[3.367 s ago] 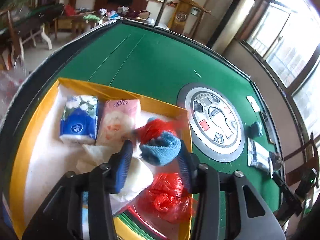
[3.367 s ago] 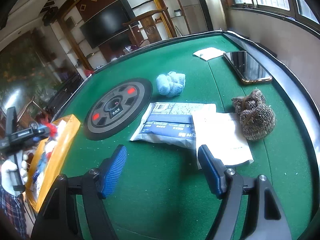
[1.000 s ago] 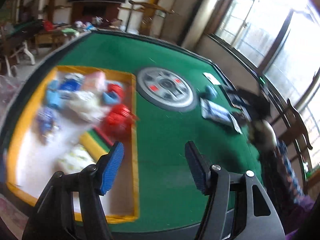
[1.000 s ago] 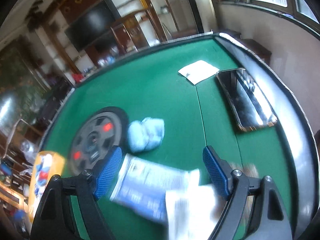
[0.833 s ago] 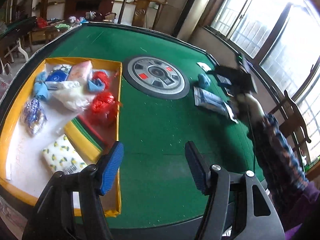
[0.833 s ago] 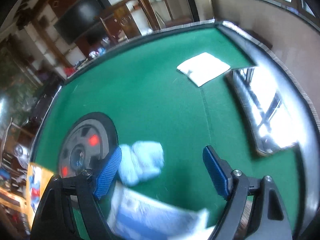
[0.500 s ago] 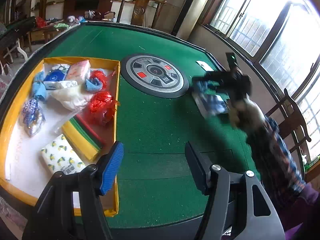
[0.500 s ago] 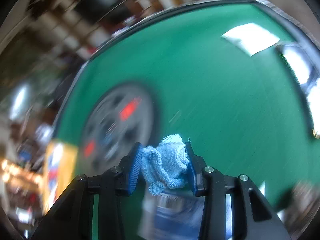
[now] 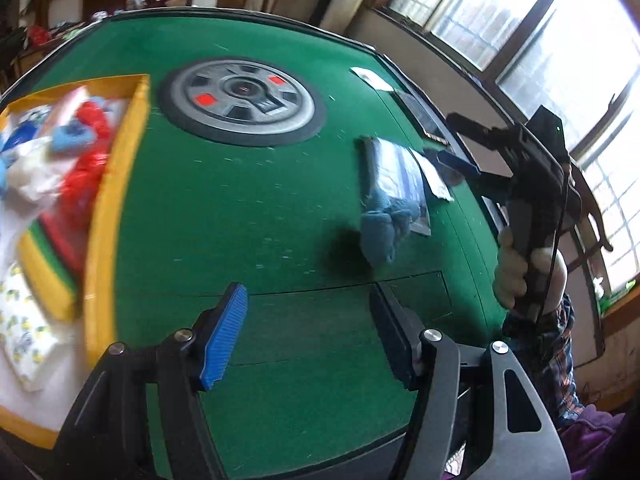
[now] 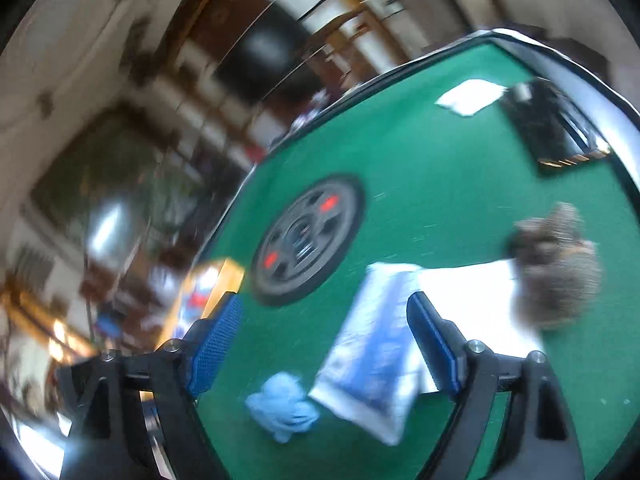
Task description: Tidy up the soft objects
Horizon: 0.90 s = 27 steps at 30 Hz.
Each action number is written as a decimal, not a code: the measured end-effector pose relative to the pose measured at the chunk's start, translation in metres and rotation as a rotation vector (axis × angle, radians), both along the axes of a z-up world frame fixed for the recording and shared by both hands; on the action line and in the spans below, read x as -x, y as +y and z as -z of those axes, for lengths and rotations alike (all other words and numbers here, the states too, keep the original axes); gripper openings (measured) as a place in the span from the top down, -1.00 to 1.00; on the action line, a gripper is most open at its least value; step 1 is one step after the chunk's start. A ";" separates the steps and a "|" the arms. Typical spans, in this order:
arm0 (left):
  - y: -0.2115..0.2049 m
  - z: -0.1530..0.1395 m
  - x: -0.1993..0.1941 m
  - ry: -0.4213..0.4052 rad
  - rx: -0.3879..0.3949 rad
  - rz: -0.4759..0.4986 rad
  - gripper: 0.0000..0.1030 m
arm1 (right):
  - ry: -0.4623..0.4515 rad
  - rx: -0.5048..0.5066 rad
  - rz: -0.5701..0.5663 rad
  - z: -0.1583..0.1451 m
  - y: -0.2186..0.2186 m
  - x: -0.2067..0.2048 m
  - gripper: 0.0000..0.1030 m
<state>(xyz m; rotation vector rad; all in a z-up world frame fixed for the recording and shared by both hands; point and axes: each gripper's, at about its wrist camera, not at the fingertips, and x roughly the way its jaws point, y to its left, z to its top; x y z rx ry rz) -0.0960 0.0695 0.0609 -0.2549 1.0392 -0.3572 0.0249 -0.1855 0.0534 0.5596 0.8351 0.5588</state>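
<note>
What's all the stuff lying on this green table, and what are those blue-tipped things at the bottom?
Table: one, green felt, with a round grey dial at its centre.
Tray: one, yellow-rimmed, at the table's left; holds red bags, tissue packs and blue cloths, blurred.
Blue cloth: one, light blue, loose on the felt beside the packet.
Packet: one, blue and white, flat.
Knitted bundle: one, brown-grey, beside a white sheet.
Phone: one, black, near the far rim.
White pad: one, beside the phone.
Left gripper: blue pads, jaws open.
Right gripper: blue pads, jaws open.
</note>
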 end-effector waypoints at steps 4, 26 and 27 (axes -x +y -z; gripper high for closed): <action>-0.034 0.001 -0.013 -0.030 -0.047 0.049 -0.22 | 0.035 0.067 0.112 0.007 -0.019 -0.002 -0.56; -0.090 0.010 -0.047 -0.196 -0.209 0.134 0.43 | 0.026 0.069 0.147 0.007 -0.024 -0.001 -0.56; -0.083 0.006 -0.044 -0.194 -0.190 0.122 0.43 | 0.023 0.074 0.148 0.007 -0.023 -0.001 -0.56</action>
